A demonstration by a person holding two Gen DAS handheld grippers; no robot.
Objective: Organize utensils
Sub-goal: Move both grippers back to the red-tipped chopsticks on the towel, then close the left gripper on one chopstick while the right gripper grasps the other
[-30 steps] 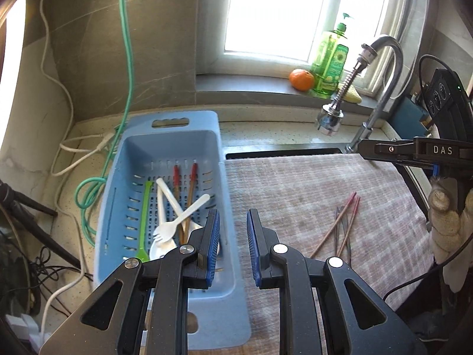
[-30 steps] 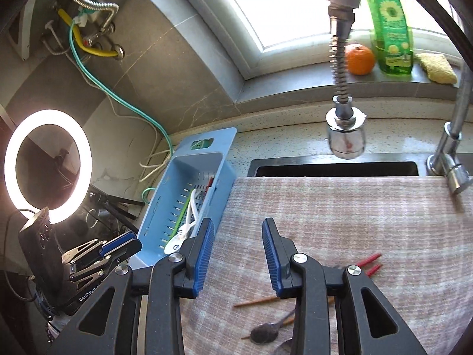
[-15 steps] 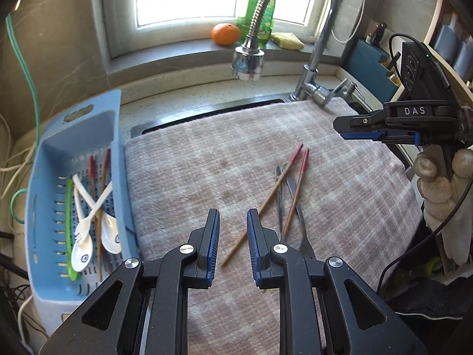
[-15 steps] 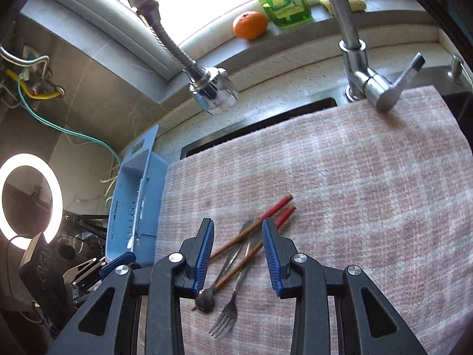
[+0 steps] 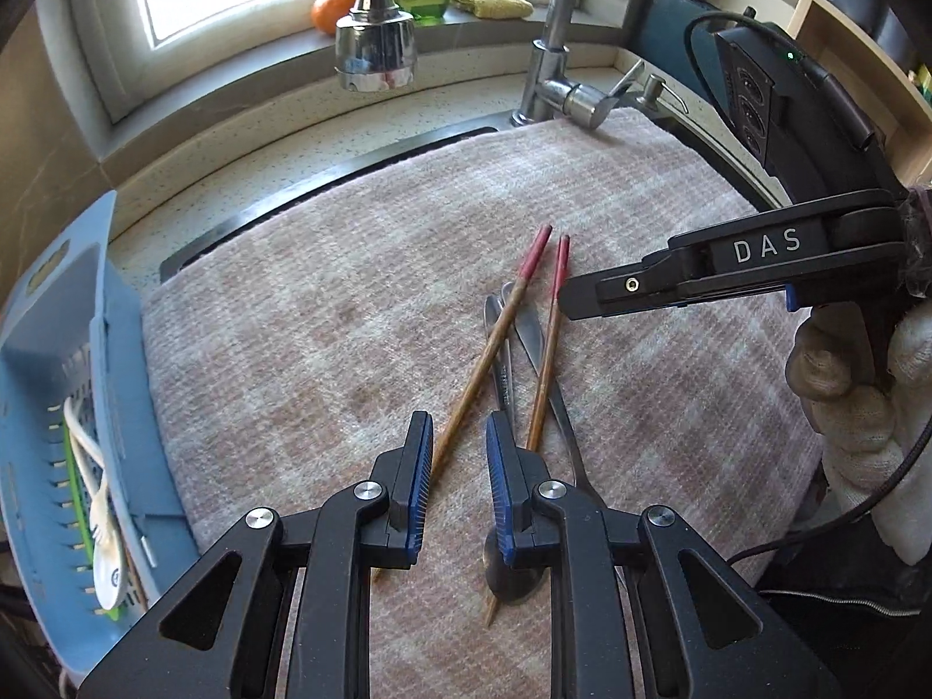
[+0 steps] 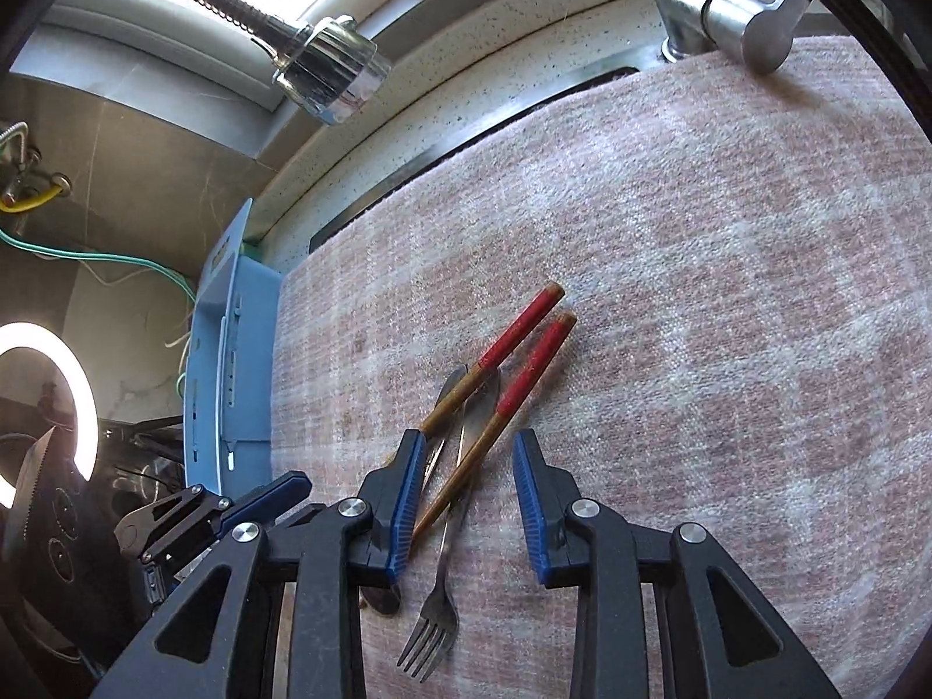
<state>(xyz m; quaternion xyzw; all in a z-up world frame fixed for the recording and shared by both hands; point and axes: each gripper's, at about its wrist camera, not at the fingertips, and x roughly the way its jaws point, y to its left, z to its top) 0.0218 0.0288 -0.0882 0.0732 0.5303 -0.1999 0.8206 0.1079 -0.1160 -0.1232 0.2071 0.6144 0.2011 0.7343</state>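
Chopsticks [image 5: 495,343] with red ends lie crossed over a metal fork [image 6: 434,611] and a spoon [image 5: 507,576] near the middle of the left wrist frame, all on a pink checked towel [image 5: 349,268] spread over the sink on the counter [image 5: 279,134]. Left hand-held gripper [image 5: 460,477], lower centre of that frame, hangs just above the wooden shafts, its blue pads slightly parted with nothing pinched between them. Right hand-held gripper [image 6: 466,501], lower centre of the right wrist frame, is closing over one chopstick and the fork handle; the pads do not yet press on them. Gloved hand [image 5: 856,384] carries it at the right edge of the left wrist frame. Blue drainer basket [image 5: 35,408] at the left edge holds white plastic utensils [image 5: 108,530] and a green one. Faucet head [image 5: 376,46] hangs at the upper centre.
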